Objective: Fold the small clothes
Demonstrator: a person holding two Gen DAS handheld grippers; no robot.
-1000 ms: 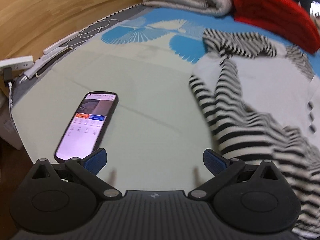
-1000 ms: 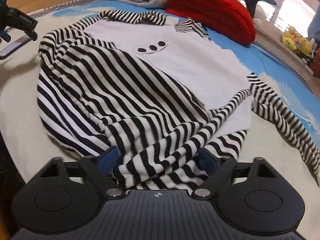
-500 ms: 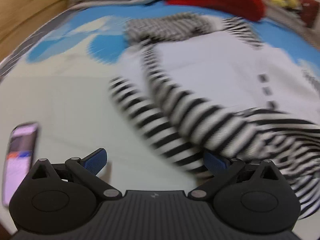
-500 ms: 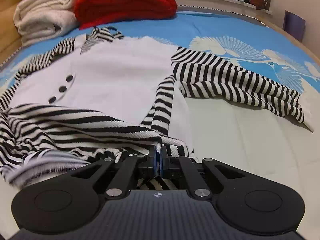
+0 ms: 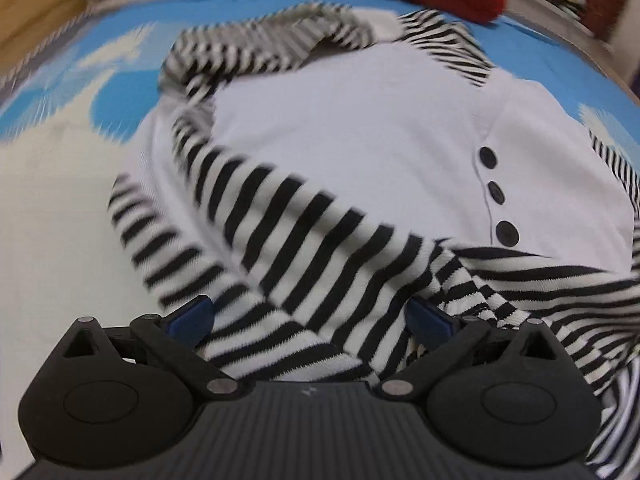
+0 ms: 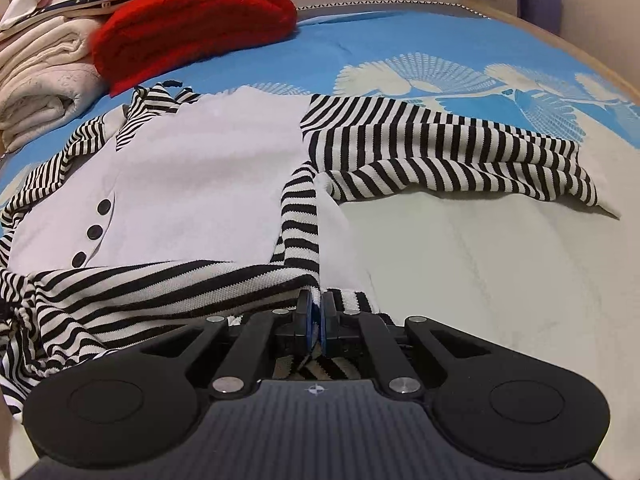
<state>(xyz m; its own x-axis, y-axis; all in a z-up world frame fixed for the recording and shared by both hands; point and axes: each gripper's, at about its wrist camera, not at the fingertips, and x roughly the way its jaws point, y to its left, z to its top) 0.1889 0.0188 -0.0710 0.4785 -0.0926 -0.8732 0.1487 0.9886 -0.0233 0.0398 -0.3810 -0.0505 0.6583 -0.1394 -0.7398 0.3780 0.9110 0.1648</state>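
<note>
A small top with a white body, three black buttons and black-and-white striped sleeves and hem lies on the bed; it also shows in the right wrist view. My left gripper is open, its blue pads on either side of a bunched striped sleeve at the top's left side. My right gripper is shut on the striped hem at the top's lower right corner. The other striped sleeve lies spread out to the right.
A red knit bundle and folded cream blankets lie at the far end of the bed. The bedsheet is pale near me and blue with white fan patterns farther off. A wooden bed frame edge runs along the right.
My left gripper has swung right from the phone and bare sheet onto the striped sleeve, still open. My right gripper closed on the hem and has stayed shut since.
</note>
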